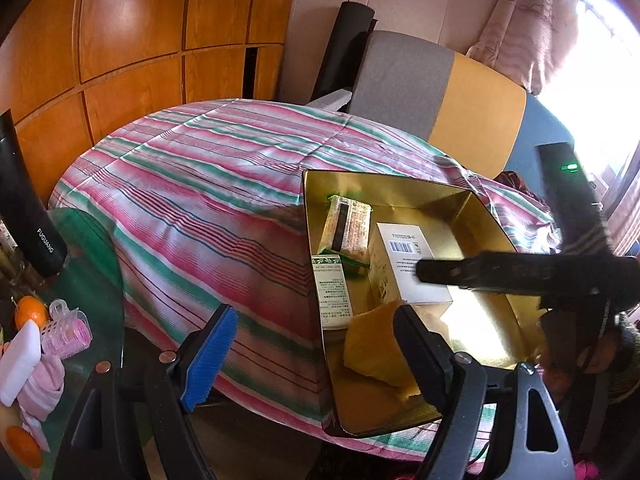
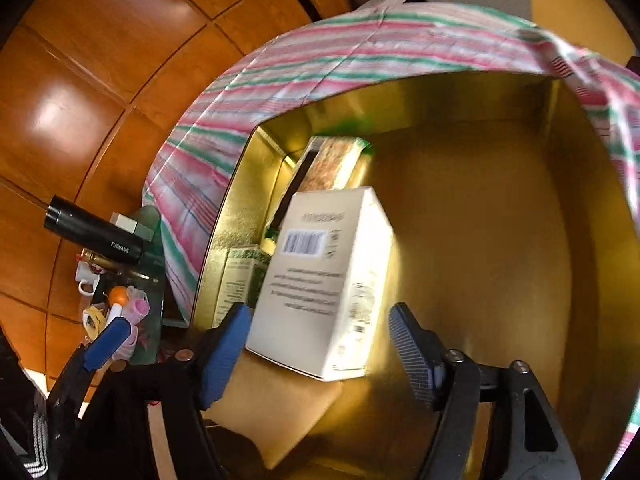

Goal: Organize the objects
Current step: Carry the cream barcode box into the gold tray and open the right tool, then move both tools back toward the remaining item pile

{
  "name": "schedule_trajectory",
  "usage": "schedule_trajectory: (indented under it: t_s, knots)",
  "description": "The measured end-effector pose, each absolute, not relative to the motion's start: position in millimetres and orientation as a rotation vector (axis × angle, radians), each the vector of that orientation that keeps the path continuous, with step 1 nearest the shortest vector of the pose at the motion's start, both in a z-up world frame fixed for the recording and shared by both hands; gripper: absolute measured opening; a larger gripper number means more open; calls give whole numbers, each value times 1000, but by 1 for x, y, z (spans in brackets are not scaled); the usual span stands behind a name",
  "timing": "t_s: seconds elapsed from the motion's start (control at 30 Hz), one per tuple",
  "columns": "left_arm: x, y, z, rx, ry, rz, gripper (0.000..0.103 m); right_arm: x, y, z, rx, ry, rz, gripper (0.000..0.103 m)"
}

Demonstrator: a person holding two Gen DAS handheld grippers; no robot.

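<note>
Closest to my right wrist camera, the right gripper [image 2: 320, 344] has its two blue-padded fingers [image 2: 224, 356] spread apart on either side of the lower end of the white barcode box [image 2: 320, 280]; I see a gap on each side, so neither pad presses it. That box lies tilted inside the gold tray [image 2: 500, 240], its lower end resting on a yellow flat packet [image 2: 272, 412].

In the tray I count four things: the white barcode box, the yellow flat packet, one green-and-white slim carton [image 1: 332, 292] along the left wall, and one speckled pack with a dark stripe [image 1: 346, 228] leaning into the far left corner. The rest of the tray floor is bare gold.

From my left wrist view, the left gripper [image 1: 308, 348] hangs over the tray's near left wall, fingers wide apart with nothing between them except that wall and the packet's edge below.

The tray sits on a striped pink-and-green cloth [image 1: 192, 192]. To the left, on a glass table [image 1: 96, 288], I count one black flask [image 1: 28, 208], two oranges [image 1: 31, 312], one pink hair roller [image 1: 70, 336] and one white pad [image 1: 18, 364].
</note>
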State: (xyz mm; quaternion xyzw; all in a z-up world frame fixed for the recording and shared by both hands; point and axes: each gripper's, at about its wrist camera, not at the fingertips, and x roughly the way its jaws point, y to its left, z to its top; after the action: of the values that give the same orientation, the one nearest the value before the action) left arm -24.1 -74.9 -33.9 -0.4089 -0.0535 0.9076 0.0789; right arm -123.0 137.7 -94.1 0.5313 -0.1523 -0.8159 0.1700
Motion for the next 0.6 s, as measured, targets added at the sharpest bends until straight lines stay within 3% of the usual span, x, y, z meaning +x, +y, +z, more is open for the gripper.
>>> schedule_trajectory:
  t_s: [0.33, 0.6]
  knots:
    - [-26, -67, -11, -1169, -127, 2752, 82, -80, 201, -42, 1349, -403, -2569, 103]
    - [-28, -16, 10, -1083, -26, 2638, 81, -35, 286, -23, 1294, -487, -2748, 103]
